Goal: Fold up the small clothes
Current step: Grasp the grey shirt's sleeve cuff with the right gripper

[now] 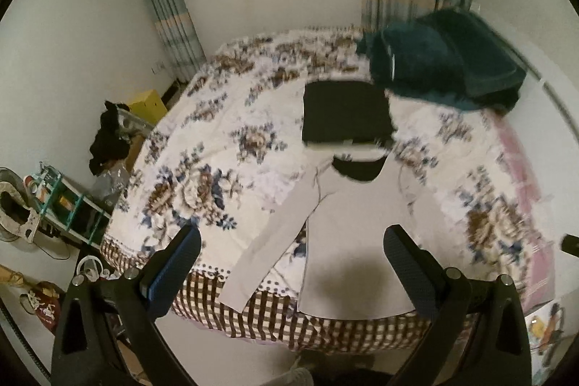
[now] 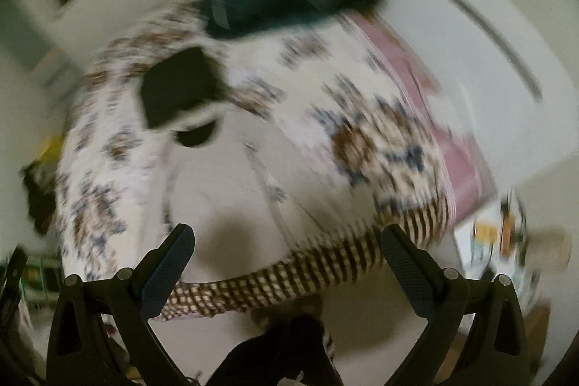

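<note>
On the near part of the bed (image 1: 224,140), a pale long-sleeved top (image 1: 347,227) lies flat, neck at the far end and one sleeve stretched out to the left. Just past the neck sits a folded black garment (image 1: 343,111). Farther right is a dark green pile of cloth (image 1: 441,64). Above the top's near edge, the left hand-held gripper (image 1: 293,241) has its fingers wide apart, holding nothing. So does the right hand-held gripper (image 2: 287,239), in a very blurry picture.
</note>
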Motion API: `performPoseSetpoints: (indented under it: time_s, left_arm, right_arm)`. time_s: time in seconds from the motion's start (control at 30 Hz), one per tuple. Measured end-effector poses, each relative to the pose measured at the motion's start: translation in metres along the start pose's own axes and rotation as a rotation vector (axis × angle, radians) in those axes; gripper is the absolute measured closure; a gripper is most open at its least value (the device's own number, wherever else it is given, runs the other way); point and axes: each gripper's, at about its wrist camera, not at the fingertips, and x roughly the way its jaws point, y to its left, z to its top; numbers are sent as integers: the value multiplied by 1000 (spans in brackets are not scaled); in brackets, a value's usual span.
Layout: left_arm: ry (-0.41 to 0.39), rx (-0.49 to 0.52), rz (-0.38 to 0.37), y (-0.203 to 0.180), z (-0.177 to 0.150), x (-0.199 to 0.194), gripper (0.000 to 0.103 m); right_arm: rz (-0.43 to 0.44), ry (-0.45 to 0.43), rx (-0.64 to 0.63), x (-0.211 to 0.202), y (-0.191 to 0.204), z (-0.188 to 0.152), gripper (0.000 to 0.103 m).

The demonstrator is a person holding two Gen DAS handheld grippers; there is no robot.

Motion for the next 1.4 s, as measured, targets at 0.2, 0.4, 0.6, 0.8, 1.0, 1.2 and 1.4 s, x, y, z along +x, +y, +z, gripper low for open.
performPoseSetpoints:
  time_s: [0.2,0.4,0.6,0.8,1.0,1.2,1.4]
  left_arm:
    - [182,9,79,-28,-43,123,0]
    - [352,-5,205,-55,-102,223,0]
    - [477,-28,246,-69,-143,287,0]
    - [524,-39,229,-83,-164,320,0]
    - [506,-35,162,-99,-168,335,0]
    - [496,-43,126,-100,-170,346,0]
    - [494,-108,149,-72,-177,346,0]
  right_arm:
    - [33,218,235,180,-110,6,16]
    - [186,401,487,374,-196,-19,18]
    - [393,502,750,498,-201,-61,21]
    - [433,397,701,495,-181,-81,97]
    - [303,317,616,476,-214,-95,98]
    - [284,295,564,482,-206,-103,98]
    - [278,227,305,447,-90,-83,98]
